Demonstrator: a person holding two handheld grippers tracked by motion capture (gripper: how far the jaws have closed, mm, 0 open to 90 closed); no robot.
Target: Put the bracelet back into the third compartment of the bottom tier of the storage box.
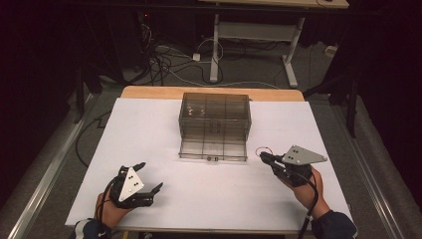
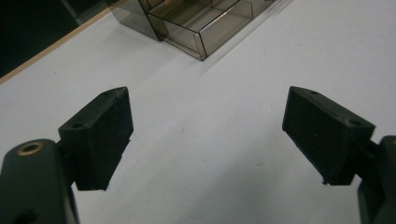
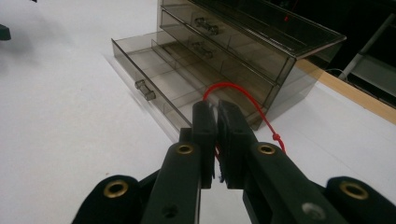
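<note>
A smoky clear drawer cabinet (image 1: 214,117) stands mid-table, its bottom drawer (image 1: 213,149) pulled out toward me. In the right gripper view that open drawer (image 3: 154,79) lies just beyond the jaws, with its small handle (image 3: 144,90) facing left. My right gripper (image 1: 263,157) is shut on a thin red cord (image 1: 264,149), right of the drawer's front corner. The red cord (image 3: 243,98) loops out above the right gripper (image 3: 216,109) and has a knot on it. My left gripper (image 1: 151,176) stands open near the front left, over bare table. Nothing sits between the left gripper (image 2: 205,121) jaws.
White paper (image 1: 149,129) covers the wooden table, whose far edge (image 1: 149,92) shows bare wood. The drawer's corner (image 2: 205,28) appears at the top of the left gripper view. Cables and a desk frame (image 1: 214,55) lie on the floor beyond.
</note>
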